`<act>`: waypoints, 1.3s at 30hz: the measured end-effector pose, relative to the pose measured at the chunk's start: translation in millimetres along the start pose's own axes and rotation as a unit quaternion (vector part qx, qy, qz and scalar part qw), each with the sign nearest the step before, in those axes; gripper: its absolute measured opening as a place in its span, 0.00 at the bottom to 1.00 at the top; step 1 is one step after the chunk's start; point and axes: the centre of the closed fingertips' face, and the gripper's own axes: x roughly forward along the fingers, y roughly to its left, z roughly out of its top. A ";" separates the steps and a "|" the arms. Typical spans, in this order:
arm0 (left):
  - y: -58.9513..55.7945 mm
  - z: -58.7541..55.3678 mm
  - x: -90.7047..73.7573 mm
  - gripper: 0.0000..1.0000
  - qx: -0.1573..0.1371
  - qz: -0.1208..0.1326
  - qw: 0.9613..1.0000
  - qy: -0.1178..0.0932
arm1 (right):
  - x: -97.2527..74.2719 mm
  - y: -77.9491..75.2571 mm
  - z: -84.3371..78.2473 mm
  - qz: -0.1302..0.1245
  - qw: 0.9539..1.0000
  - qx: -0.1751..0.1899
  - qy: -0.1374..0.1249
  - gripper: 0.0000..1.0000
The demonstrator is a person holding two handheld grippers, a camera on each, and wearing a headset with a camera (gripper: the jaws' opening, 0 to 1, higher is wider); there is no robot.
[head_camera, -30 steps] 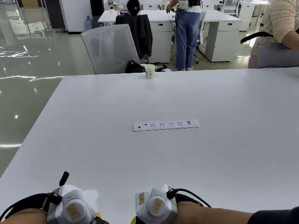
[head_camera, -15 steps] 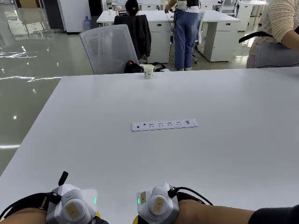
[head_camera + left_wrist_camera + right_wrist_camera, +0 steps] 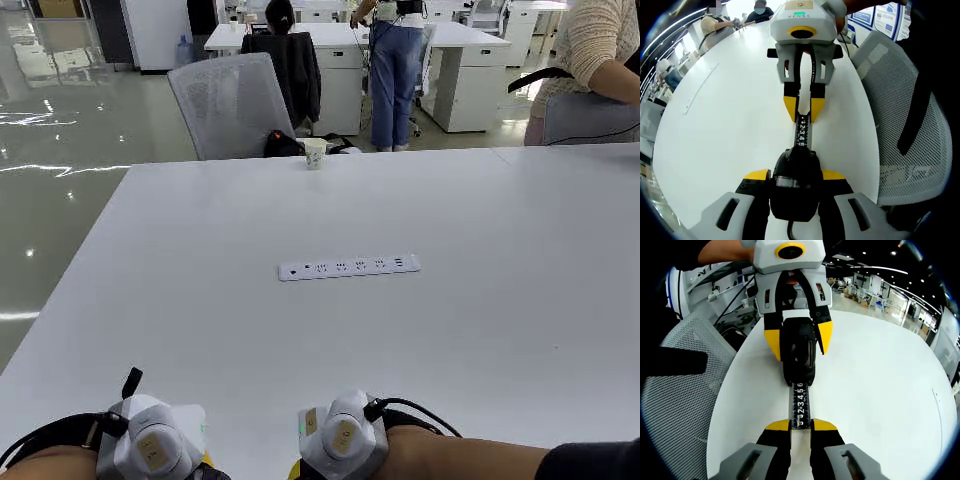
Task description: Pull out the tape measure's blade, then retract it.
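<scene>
A black tape measure sits between the jaws of my left gripper, which is shut on its case. A short length of the blade, with numbers up to about 6 showing, runs across to my right gripper, which is shut on the blade's end. In the right gripper view the case lies between the left gripper's yellow fingertips. In the head view both grippers face each other at the near table edge, the left gripper and the right gripper a short way apart.
On the white table, a white power strip lies mid-table and a paper cup stands at the far edge. A grey mesh chair stands beyond it, another beside me. A person stands at the far right.
The head view has shifted slightly. The two grippers stay close together at the near edge, with no clear change in the gap between them.
</scene>
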 end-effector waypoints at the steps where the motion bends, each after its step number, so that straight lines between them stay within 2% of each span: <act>1: 0.2 0.0 0.1 0.31 0.000 0.000 1.000 0.000 | 0.1 -0.3 -0.7 0.000 1.000 0.000 0.000 0.11; 39: -0.4 -0.4 -0.1 0.31 0.001 0.004 1.000 0.000 | -9.8 -0.1 -9.4 -0.003 1.000 0.012 -0.004 0.10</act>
